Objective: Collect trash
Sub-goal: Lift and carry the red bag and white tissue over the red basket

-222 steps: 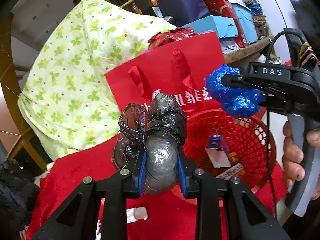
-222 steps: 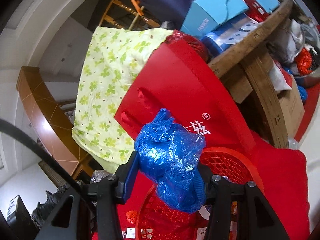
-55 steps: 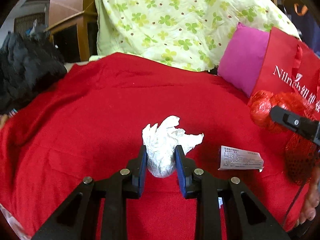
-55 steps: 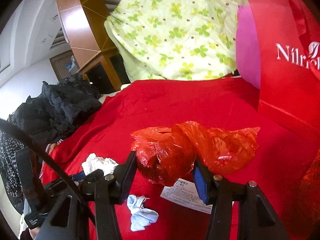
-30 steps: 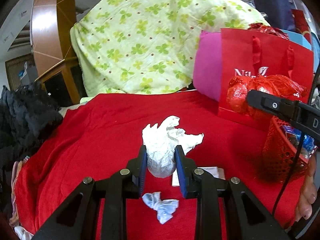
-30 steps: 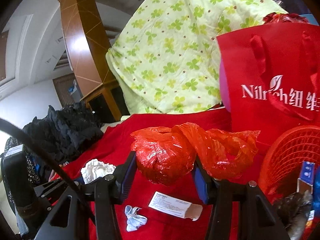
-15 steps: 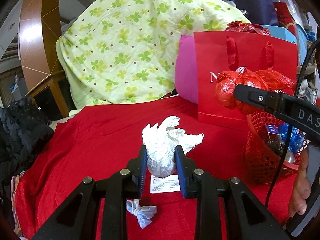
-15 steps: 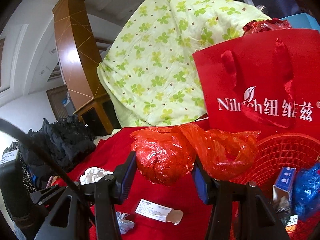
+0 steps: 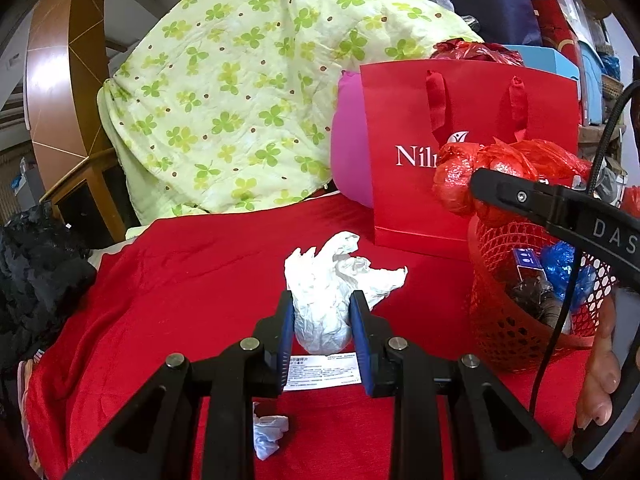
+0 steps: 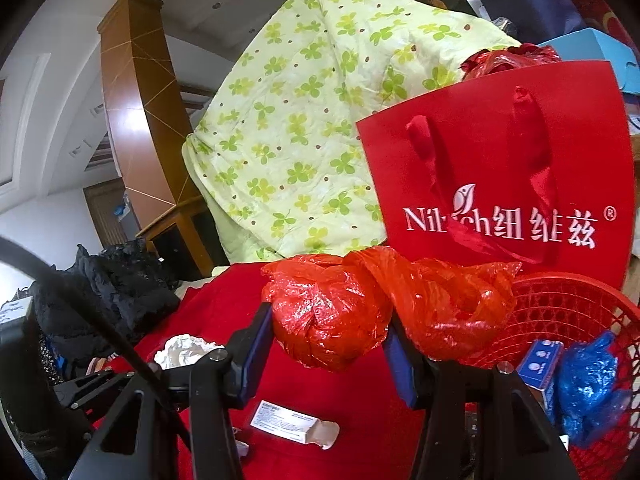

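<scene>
My left gripper point(image 9: 322, 320) is shut on a crumpled white paper wad point(image 9: 328, 292), held above the red cloth. My right gripper point(image 10: 332, 340) is shut on a knotted red plastic bag point(image 10: 332, 316), held at the near rim of the red mesh basket point(image 10: 560, 308). The basket point(image 9: 504, 316) holds a blue plastic bag point(image 10: 588, 384), a small blue-and-white box point(image 10: 540, 364) and a dark bag point(image 9: 528, 296). In the left wrist view the red bag point(image 9: 460, 176) hangs just above the basket's left rim. A flat white paper box point(image 10: 292, 424) and a small white-blue wad point(image 9: 268, 436) lie on the cloth.
A red gift bag point(image 9: 452, 152) stands behind the basket, with a pink cushion point(image 9: 348, 160) and a green-clover quilt point(image 9: 248, 92) beside it. Black clothing point(image 9: 36, 272) lies at the left edge of the red cloth point(image 9: 180, 280). Boxes are stacked at the back right.
Both grippers have moved right toward the basket with their loads. The red bag now hangs at the basket's rim, and the basket shows larger in both views.
</scene>
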A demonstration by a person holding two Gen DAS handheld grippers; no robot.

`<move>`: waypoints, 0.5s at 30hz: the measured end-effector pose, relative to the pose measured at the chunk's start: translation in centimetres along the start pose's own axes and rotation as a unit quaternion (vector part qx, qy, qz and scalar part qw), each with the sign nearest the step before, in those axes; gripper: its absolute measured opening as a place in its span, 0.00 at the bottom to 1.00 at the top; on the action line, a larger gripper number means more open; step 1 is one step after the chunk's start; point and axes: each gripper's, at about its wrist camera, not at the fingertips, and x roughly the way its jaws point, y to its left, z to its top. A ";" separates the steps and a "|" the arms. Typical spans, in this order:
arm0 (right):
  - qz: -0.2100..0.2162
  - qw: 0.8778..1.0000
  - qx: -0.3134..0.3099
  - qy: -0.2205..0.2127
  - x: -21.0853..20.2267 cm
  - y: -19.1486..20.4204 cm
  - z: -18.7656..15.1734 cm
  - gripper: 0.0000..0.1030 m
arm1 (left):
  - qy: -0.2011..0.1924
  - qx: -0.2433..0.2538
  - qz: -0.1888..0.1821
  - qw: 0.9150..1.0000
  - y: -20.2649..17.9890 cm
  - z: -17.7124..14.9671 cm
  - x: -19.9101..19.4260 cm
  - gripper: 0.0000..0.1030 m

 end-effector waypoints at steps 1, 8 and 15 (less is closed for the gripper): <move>-0.002 1.000 0.000 0.000 -0.1 -0.2 0.0 0.54 | -0.001 0.001 -0.001 1.000 -0.2 0.1 0.0 0.28; -0.018 1.000 0.008 -0.004 -0.8 -1.9 0.2 0.54 | -0.001 0.006 -0.010 1.000 -1.2 0.4 -0.1 0.28; -0.030 0.999 0.033 -0.021 -1.6 -3.4 0.4 0.54 | -0.010 0.011 -0.015 1.000 -1.7 1.0 -1.3 0.28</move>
